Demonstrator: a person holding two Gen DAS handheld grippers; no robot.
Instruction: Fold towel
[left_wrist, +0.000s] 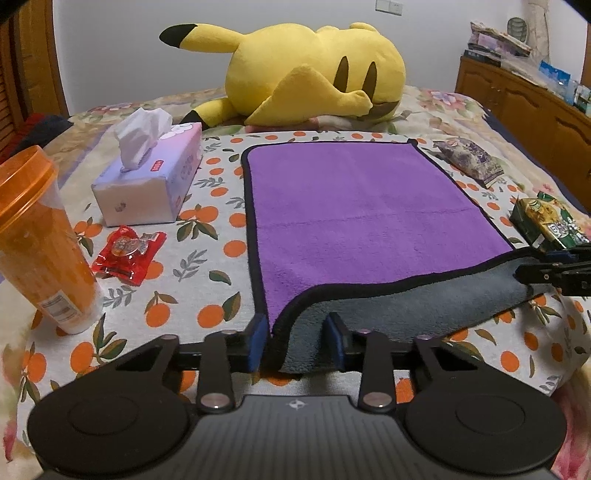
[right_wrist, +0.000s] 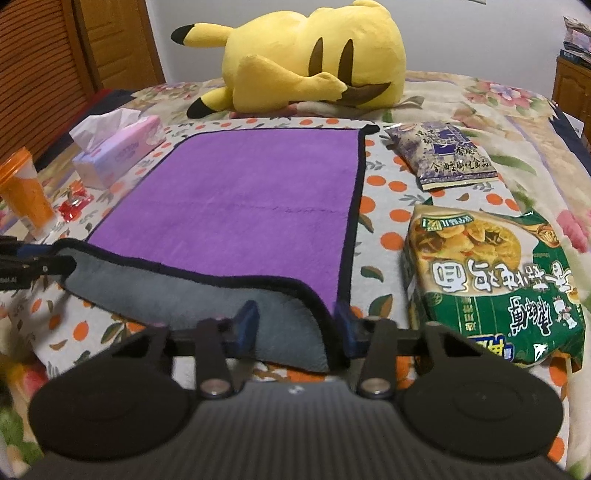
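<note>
A purple towel (left_wrist: 354, 199) with a black border and grey underside lies flat on the orange-patterned cloth (left_wrist: 207, 229); it also shows in the right wrist view (right_wrist: 251, 206). Its near edge is lifted and turned over, grey side up (left_wrist: 406, 306). My left gripper (left_wrist: 297, 332) holds the near left corner between its blue pads. My right gripper (right_wrist: 295, 325) holds the near right corner (right_wrist: 291, 325); it shows at the right edge of the left wrist view (left_wrist: 546, 273). The left gripper shows at the left edge of the right wrist view (right_wrist: 33, 262).
A yellow plush toy (left_wrist: 306, 74) lies behind the towel. A tissue box (left_wrist: 151, 181), a red packet (left_wrist: 127, 254) and an orange cup (left_wrist: 40, 240) stand to the left. A purple snack bag (right_wrist: 443, 155) and a green noodle pack (right_wrist: 491, 280) lie to the right. A wooden cabinet (left_wrist: 528, 107) stands far right.
</note>
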